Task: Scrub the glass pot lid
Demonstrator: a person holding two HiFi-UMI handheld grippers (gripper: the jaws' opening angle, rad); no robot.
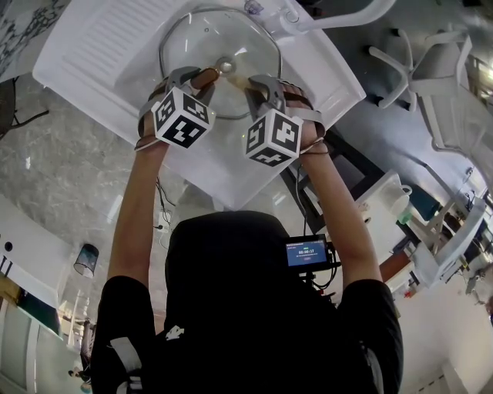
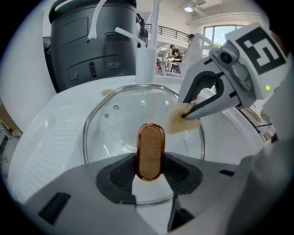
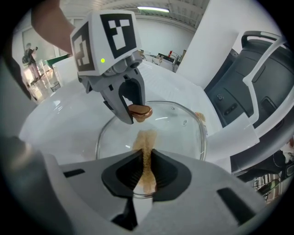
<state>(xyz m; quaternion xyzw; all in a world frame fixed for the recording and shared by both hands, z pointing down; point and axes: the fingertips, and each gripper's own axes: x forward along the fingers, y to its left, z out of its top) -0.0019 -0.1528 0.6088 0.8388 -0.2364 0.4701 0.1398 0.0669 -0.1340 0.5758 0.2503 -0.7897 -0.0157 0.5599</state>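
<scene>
A round glass pot lid (image 1: 231, 46) with a metal rim lies in a white sink basin (image 1: 100, 46). Its wooden knob (image 2: 149, 151) with a copper edge sits between the pads of my left gripper (image 2: 149, 176), which is shut on it. In the right gripper view the same knob (image 3: 139, 111) shows beside the left gripper's fingers (image 3: 120, 106). My right gripper (image 3: 146, 176) is shut on a thin tan scrubbing cloth (image 3: 146, 151), whose free end rests on the glass (image 3: 183, 137) right of the knob. The cloth (image 2: 183, 120) also shows on the lid in the left gripper view.
A tap spout (image 1: 347, 17) arches over the basin's far right corner. A large dark grey appliance (image 2: 92, 41) stands behind the sink. The ribbed drainboard (image 1: 115, 31) lies left of the lid. White racks and furniture (image 1: 431, 69) stand to the right.
</scene>
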